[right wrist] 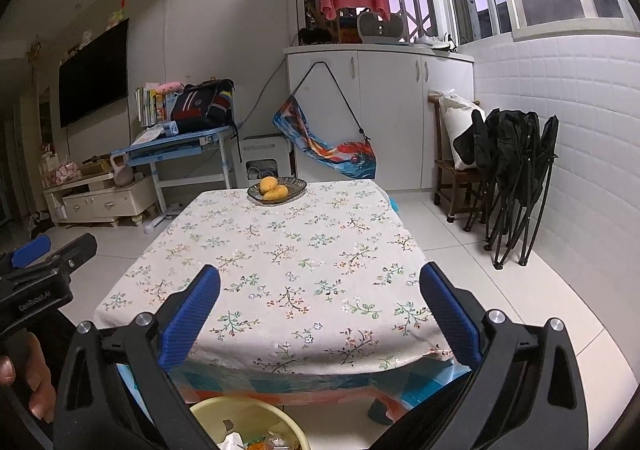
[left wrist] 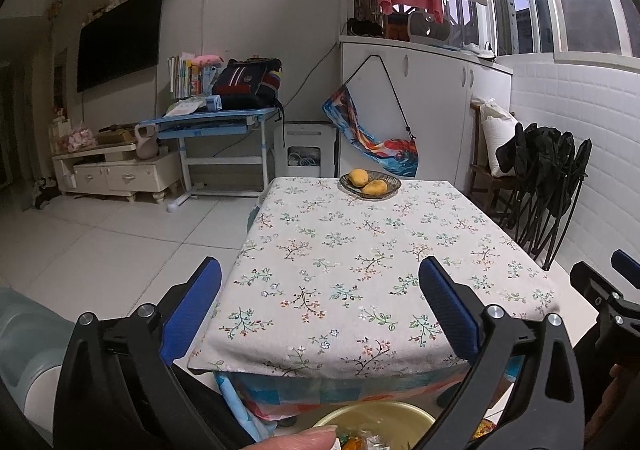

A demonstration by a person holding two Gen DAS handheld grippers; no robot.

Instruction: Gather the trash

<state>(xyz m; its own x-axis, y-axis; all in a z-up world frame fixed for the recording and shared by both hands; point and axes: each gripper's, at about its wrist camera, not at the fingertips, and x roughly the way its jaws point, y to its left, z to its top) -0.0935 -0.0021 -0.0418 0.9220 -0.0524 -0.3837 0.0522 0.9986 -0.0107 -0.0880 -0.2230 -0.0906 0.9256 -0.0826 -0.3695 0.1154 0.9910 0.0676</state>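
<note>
Standing spread wide with nothing between the blue pads (left wrist: 192, 314): left gripper (left wrist: 320, 314), hovering over the near edge of the floral tablecloth (left wrist: 360, 250). Likewise gaping, empty: right gripper (right wrist: 320, 314). Sitting low at the frame bottom, just under both grippers, in front of the table: yellow bin (right wrist: 240, 416) holding wrappers (right wrist: 276, 442). Resting at the far edge: dish (right wrist: 296, 186) with 2 mangoes (right wrist: 272, 188).

Fruit dish (left wrist: 370, 185) at table's (left wrist: 340, 270) far edge; trash basin (right wrist: 248, 426) on floor before table.
</note>
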